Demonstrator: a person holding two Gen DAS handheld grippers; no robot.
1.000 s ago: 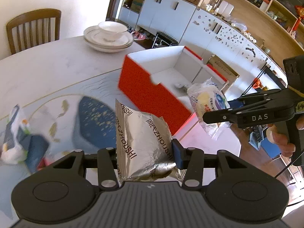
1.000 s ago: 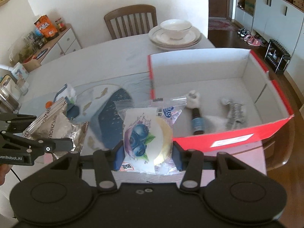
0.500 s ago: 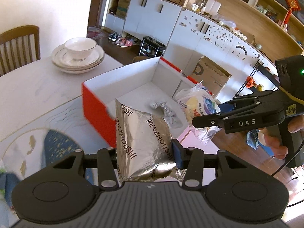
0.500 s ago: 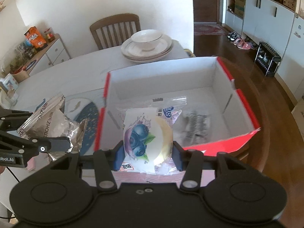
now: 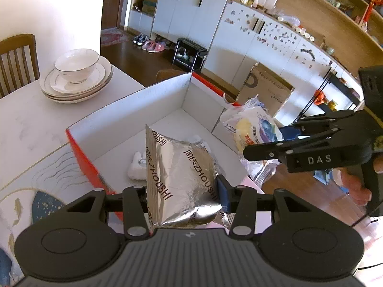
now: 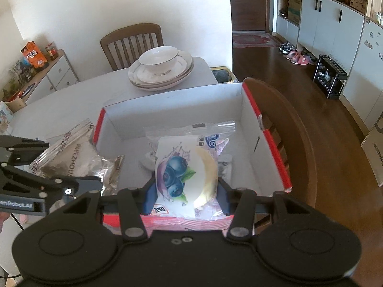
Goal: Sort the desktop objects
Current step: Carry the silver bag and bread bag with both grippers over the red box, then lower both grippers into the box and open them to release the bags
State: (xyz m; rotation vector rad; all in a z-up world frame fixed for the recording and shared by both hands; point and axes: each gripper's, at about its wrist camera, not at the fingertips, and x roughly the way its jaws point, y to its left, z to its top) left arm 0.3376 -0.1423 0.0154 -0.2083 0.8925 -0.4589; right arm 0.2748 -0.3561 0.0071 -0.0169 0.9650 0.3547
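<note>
Two snack packets over one red box (image 6: 268, 129) — each tongs pinching one: foil pouch (image 5: 179, 177), blueberry pack (image 6: 186, 174).

Sunlit wooden floor (image 6: 323, 110), white cabinets (image 5: 191, 12)

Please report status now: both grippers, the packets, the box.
Left gripper shut on silver packet. Right gripper shut on blueberry packet. Both above red box. Nothing blocking.

On my table (image 6: 59, 105): a white bowl (image 6: 159, 59) sitting in a stack of plates (image 6: 162, 76) near the far edge. Behind it, one wooden chair (image 6: 132, 41). Against the wall to my left, a low cabinet (image 6: 51, 74) carrying an orange packet (image 6: 33, 55). On the floor: a black shoe rack (image 6: 331, 75), pink slippers (image 6: 298, 58).
</note>
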